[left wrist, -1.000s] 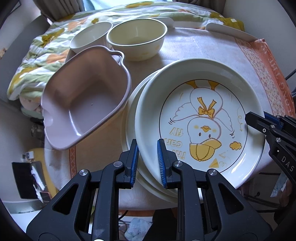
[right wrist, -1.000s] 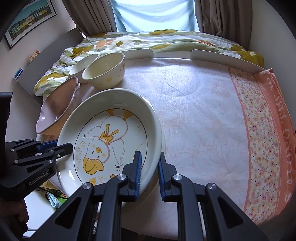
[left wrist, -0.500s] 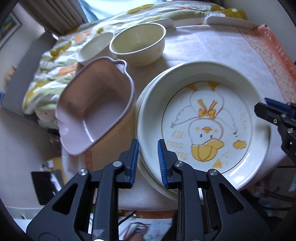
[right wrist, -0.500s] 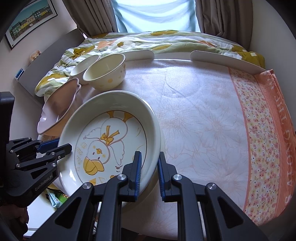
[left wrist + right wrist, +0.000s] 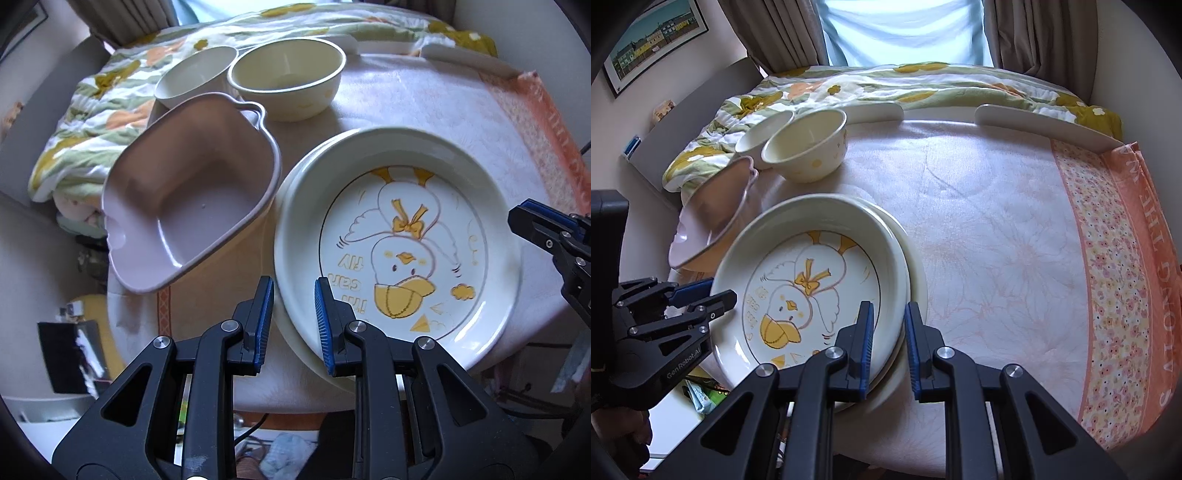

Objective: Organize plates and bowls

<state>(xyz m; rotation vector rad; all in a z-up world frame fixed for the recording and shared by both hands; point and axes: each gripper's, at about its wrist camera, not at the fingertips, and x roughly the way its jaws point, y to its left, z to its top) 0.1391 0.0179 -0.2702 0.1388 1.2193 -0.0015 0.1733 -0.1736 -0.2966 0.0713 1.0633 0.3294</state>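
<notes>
Starting at our left, the pink square dish sits tilted at the table's corner, with a small white bowl and a cream bowl touching one another just behind it. Next comes our left gripper, whose pads straddle the near-left rim of the duck plate; there is a visible gap on either side of the rim, so we judge it released, not clamping. The duck plate rests on a plain cream plate whose edge peeks out beneath it, both near the front-left edge of the tablecloth. Further right, our right gripper brackets the opposite rim of the same stack, also slack, with the inner pad over the duck plate and the outer pad beyond the lower plate's edge. What the coming move turns on, as we read it: the stack lies directly between our two tools, each rim already inside a jaw opening, so neither hand is nearer and both need only close or back away. To the far right the cloth's orange floral border lies bare.
</notes>
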